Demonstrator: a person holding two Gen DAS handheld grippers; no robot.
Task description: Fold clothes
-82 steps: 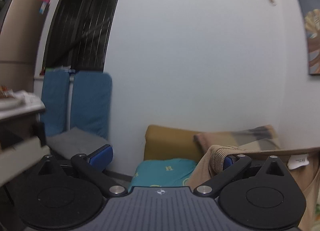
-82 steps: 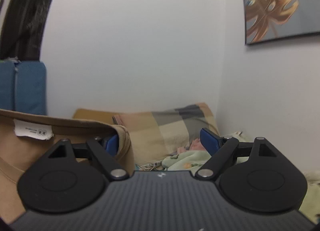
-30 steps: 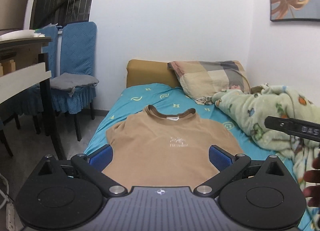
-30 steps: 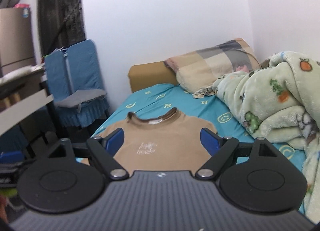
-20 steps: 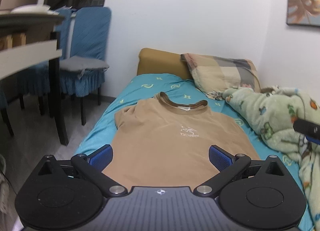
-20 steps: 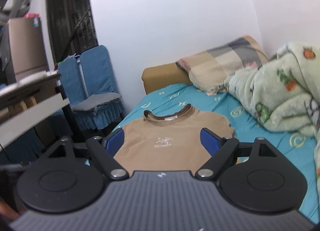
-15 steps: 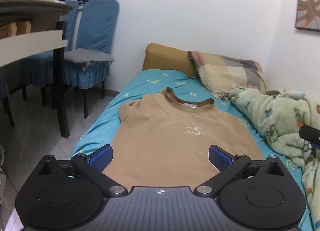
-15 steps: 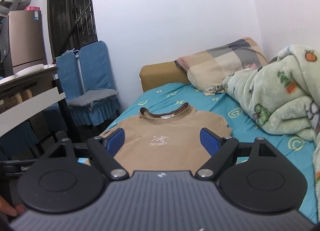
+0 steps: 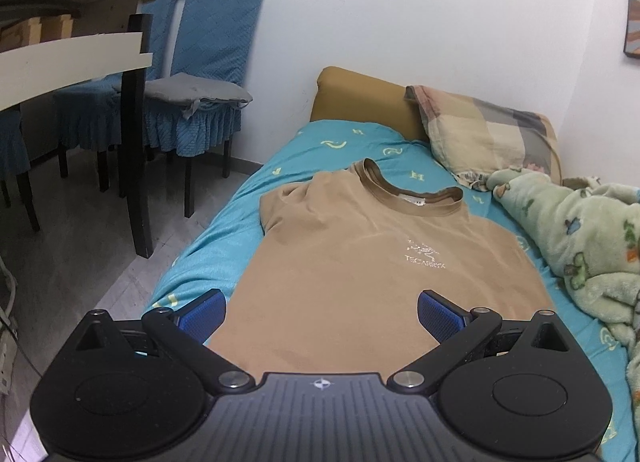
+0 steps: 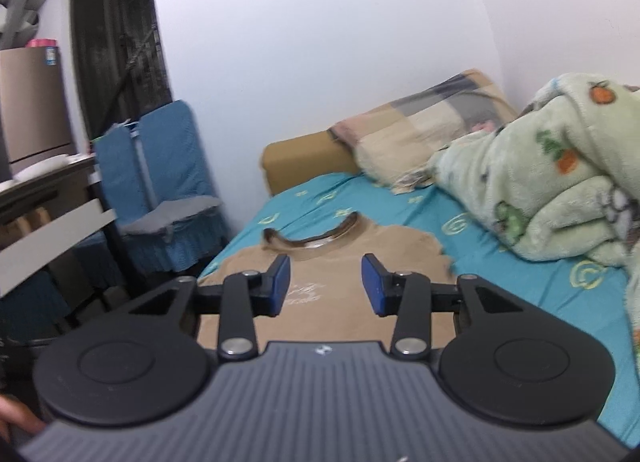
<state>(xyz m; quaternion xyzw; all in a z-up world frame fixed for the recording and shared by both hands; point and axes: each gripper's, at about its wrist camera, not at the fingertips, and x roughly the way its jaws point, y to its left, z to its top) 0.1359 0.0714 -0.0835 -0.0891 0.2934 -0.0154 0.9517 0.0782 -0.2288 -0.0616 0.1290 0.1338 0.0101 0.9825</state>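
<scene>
A tan T-shirt [image 9: 360, 262] lies flat, front up, on the turquoise bed sheet [image 9: 224, 229], its brown collar [image 9: 412, 197] pointing toward the pillow. My left gripper [image 9: 320, 314] hovers over the shirt's lower hem, open wide, nothing between its blue pads [image 9: 202, 314]. In the right wrist view the same T-shirt [image 10: 400, 246] lies ahead and below. My right gripper [image 10: 326, 286] floats above its chest print with the jaws partly drawn in, a clear gap left and nothing held.
A checked pillow [image 9: 488, 137] and a mustard cushion [image 9: 360, 97] sit at the bed's head. A bunched green blanket [image 10: 540, 181] fills the bed's right side. Blue-covered chairs [image 9: 200, 61] and a table [image 9: 72, 57] stand left, across bare floor. A hand [image 10: 12, 418] shows bottom left.
The shirt, earlier raised against both grippers' fingers, now lies spread on the bed. Both grippers pulled back toward the hem. The right gripper's jaws have narrowed in the last half second.
</scene>
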